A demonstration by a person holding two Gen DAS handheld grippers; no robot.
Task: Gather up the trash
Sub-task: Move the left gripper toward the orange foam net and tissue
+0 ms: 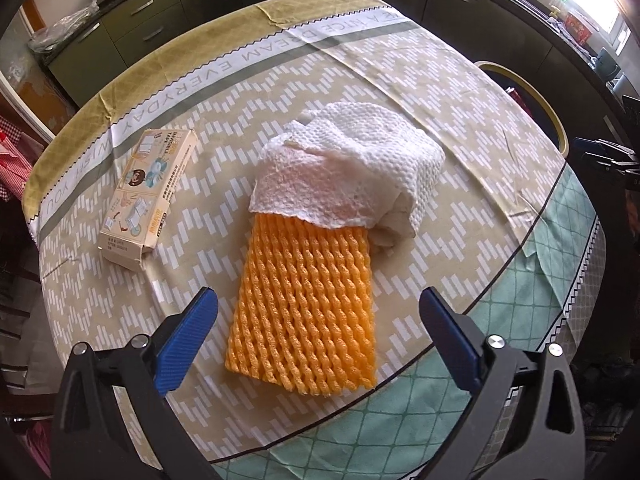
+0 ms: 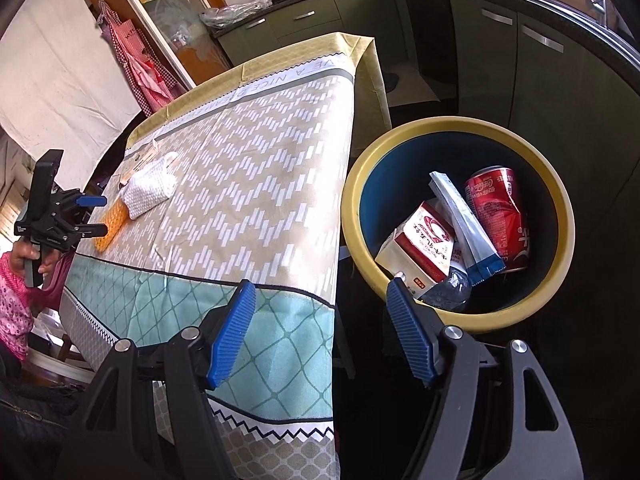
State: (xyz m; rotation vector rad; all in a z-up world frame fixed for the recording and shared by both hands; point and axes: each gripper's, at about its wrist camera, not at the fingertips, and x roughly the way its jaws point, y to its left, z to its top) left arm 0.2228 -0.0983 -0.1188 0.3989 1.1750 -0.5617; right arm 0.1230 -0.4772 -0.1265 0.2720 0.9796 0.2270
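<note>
Now | orange foam fruit net (image 1: 306,308) dead ahead of left gripper (image 1: 318,312), long axis along the fingers, far end under crumpled paper towel (image 1: 348,172) | both grippers wide open, empty; right gripper (image 2: 320,312) by trash bin (image 2: 460,216) | patterned tablecloth (image 1: 440,92), tape box (image 1: 146,196) left; kitchen

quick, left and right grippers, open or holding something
left gripper: open, empty, above the orange foam net.
right gripper: open, empty, near the trash bin.

Bare tablecloth (image 1: 460,128) all round foam net (image 1: 308,312); paper towel (image 1: 348,172) overlaps its far end; box (image 1: 148,196) left, apart.
</note>
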